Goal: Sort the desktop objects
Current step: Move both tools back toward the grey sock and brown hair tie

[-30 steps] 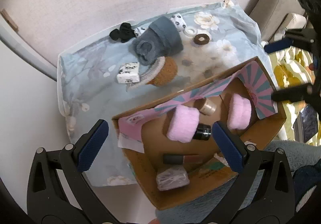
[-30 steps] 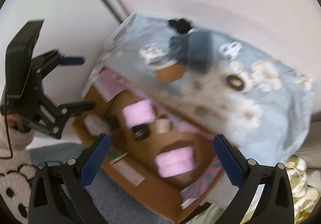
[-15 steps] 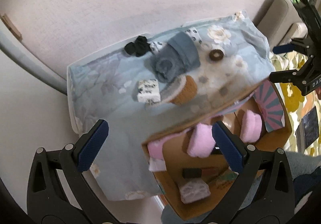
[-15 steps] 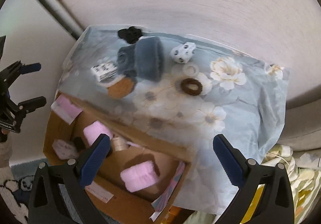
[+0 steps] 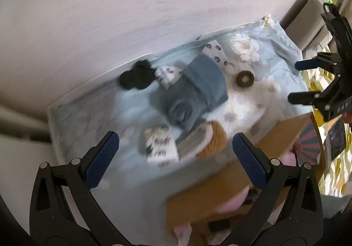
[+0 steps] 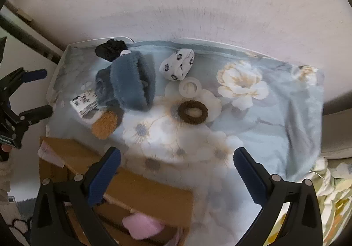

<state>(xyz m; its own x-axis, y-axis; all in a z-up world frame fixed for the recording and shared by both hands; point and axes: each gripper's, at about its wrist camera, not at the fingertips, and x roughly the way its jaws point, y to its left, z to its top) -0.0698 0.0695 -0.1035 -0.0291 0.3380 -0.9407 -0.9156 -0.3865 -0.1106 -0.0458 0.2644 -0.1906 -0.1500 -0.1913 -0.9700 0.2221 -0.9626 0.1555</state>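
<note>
Both tools hang over the table with nothing in them: the left gripper (image 5: 173,153) has its blue ribbed pads spread wide, and the right gripper (image 6: 177,171) is just as wide.

I'll take the fluffy grey-blue plush mitt (image 6: 129,80) as the landmark. A black crumpled scrunchie (image 6: 111,49) sits behind it against the table's far rim. A white fabric bundle with dark prints (image 6: 177,67) lies just to its right, with a translucent white ring (image 6: 190,88) and a brown knitted hair tie (image 6: 193,112) nearer and to the right. A small printed white packet (image 6: 84,101) and a round brush with an orange bristle face (image 6: 104,125) sit in front of the mitt, touching or nearly so. The open cardboard box (image 6: 140,191) with pink fluffy items is nearer still, below the table edge.

My worry is the crowding: closing on the packet or brush could snag the mitt's pile and drag it along. The loose floral blue cloth (image 6: 286,118) could bunch under a low pinch, and the soft hair tie may squash flat and slip.
</note>
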